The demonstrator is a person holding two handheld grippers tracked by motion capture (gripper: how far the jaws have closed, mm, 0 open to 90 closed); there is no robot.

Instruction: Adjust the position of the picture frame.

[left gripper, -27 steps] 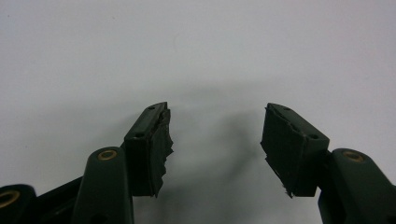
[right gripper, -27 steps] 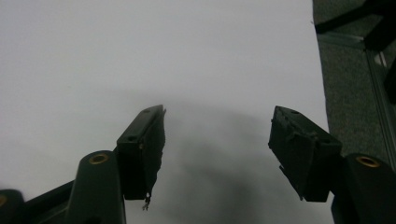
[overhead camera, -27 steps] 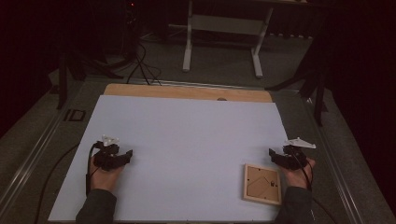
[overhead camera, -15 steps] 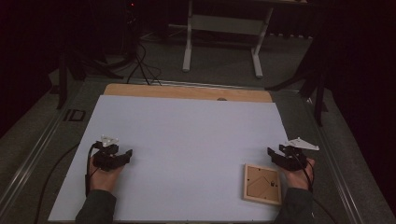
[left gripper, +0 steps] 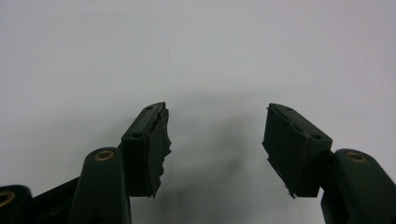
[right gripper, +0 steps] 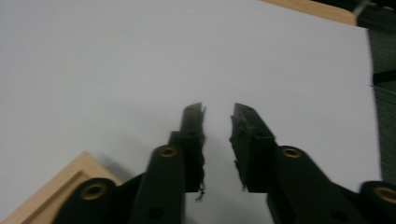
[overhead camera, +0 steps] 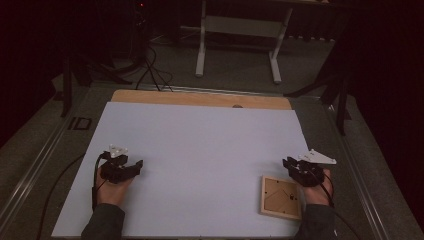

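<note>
Dim floor and dark stands surround your table (overhead camera: 200, 99), whose wooden top is covered almost wholly by a pale sheet (overhead camera: 200, 160), with only a strip of bare wood showing at the far edge. Your wooden frame (overhead camera: 281, 196) lies flat on that sheet near the right front corner, square, light in colour, with a small dark mark on its inner panel. In the right gripper view one corner of it (right gripper: 51, 186) shows at the lower left, beside the jaws and not between them.

Your right gripper (overhead camera: 295, 167) sits just beside the frame, on its right and far side, with your hand behind it; whether it touches the frame you cannot tell from above. Its jaws stand a narrow gap apart, nothing between them, pointing out over the bare sheet.

Your left gripper (overhead camera: 131, 169) rests well apart from the frame, near the left front of the sheet. Its jaws are wide apart and empty, with plain sheet and their own shadow ahead of them
</note>
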